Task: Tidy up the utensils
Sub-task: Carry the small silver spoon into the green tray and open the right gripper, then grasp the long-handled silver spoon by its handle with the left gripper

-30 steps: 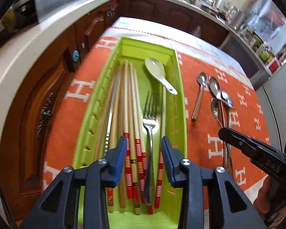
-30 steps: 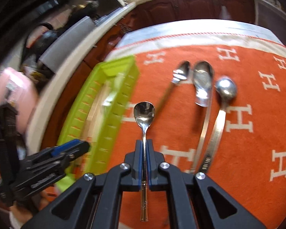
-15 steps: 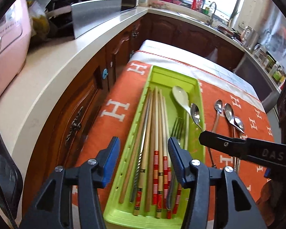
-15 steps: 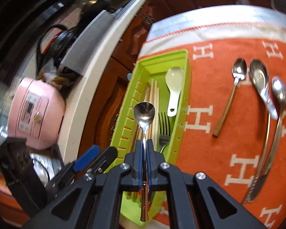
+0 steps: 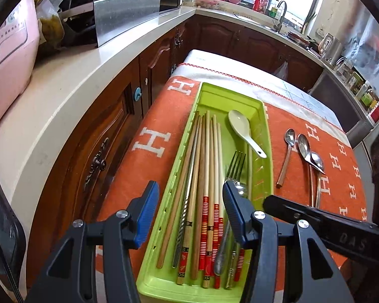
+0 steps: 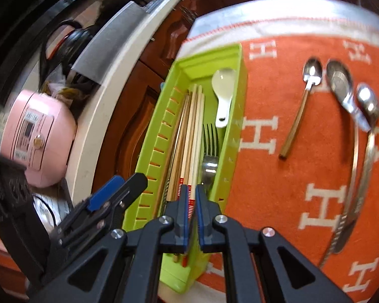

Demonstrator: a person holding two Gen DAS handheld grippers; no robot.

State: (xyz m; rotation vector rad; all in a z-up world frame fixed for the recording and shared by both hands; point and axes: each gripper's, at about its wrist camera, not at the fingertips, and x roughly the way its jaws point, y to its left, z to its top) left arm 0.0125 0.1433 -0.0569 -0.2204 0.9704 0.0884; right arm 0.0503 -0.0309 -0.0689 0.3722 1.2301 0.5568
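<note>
A green utensil tray (image 5: 261,108) (image 6: 237,116) lies on the orange cloth. It holds several chopsticks (image 5: 207,166), a white ceramic spoon (image 5: 242,128) (image 6: 223,93), a fork (image 5: 236,161) (image 6: 211,136) and a steel spoon (image 5: 241,188) lying on the fork. My left gripper (image 5: 189,212) is open above the tray's near end. My right gripper (image 6: 192,197) (image 5: 273,202) is over the tray's near right part, jaws slightly apart and empty. Three more spoons (image 5: 304,149) (image 6: 341,96) lie on the cloth to the right of the tray.
The table is covered by an orange cloth with white H marks (image 5: 151,141). A white counter (image 5: 70,80) with wooden cabinets runs along the left. A pink cooker (image 6: 35,136) stands on the counter.
My right gripper has come down over the tray, opened a little and let go of the steel spoon, which now lies in the tray. My left gripper has stayed open.
</note>
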